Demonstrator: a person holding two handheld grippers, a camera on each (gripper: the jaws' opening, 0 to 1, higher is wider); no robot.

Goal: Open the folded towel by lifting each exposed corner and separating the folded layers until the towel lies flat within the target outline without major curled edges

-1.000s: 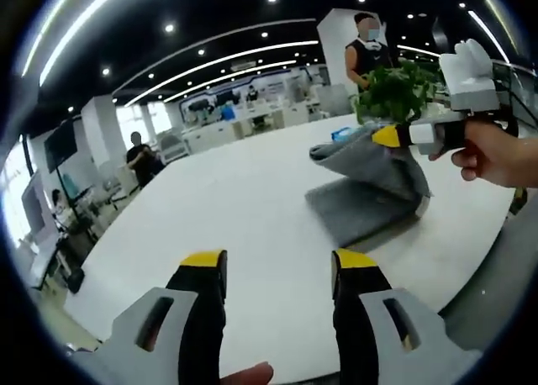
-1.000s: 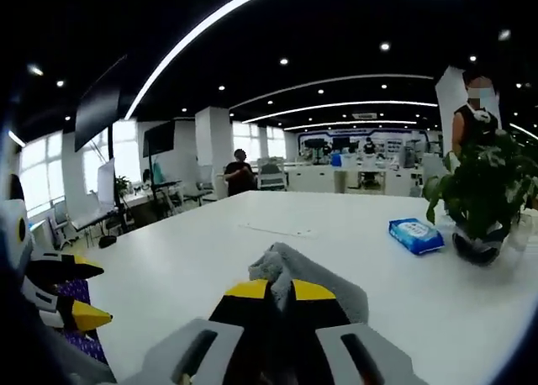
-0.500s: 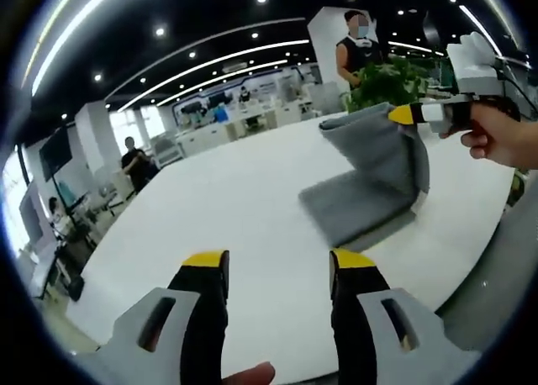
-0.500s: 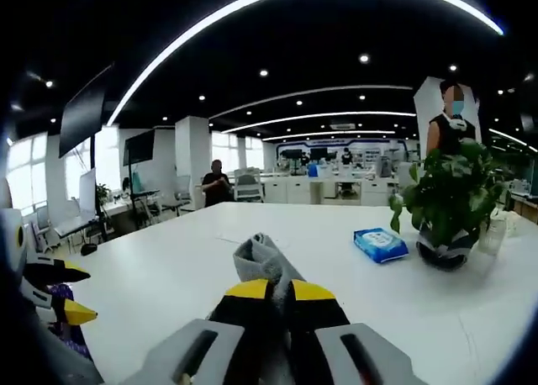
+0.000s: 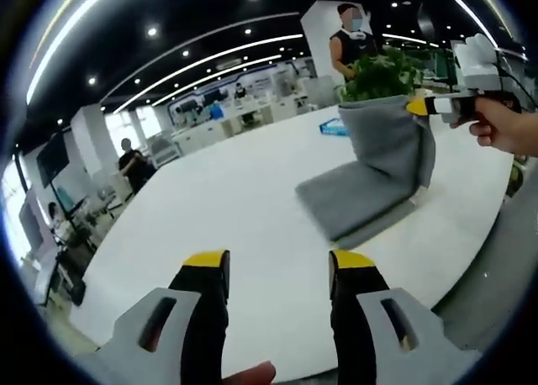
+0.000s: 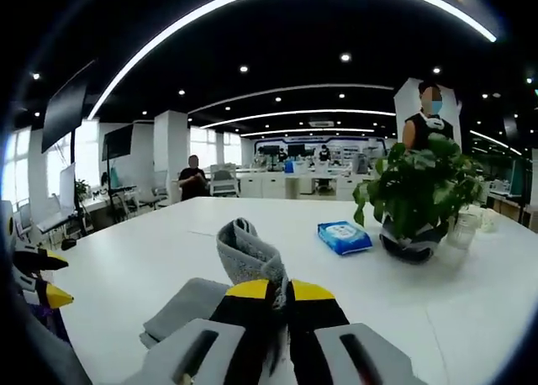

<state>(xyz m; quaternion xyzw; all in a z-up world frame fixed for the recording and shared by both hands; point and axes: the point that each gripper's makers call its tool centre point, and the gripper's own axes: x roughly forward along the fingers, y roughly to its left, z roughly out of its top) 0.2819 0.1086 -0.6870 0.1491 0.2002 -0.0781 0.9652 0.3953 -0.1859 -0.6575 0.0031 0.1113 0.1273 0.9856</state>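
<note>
Left gripper view: potted plant (image 5: 380, 72) & person (image 5: 349, 42) at top right behind grey towel (image 5: 370, 179) on white table (image 5: 227, 208). Towel flap is raised higher than 0.5 s ago. Left gripper (image 5: 277, 271) at bottom, jaws wide, empty.

Right gripper view: blue packet (image 6: 344, 237) beside plant, right of center. Right gripper (image 6: 279, 294) pinches towel's top layer at bottom center.

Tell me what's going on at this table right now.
A person is unfolding a grey towel on a white table with two handheld grippers. The right gripper is shut on a corner of the towel's top layer and holds it up off the table, so that layer stands raised while the lower layer lies flat. The left gripper is open and empty, hovering over bare table, apart from the towel. A potted plant and a blue packet sit beyond the towel.
</note>
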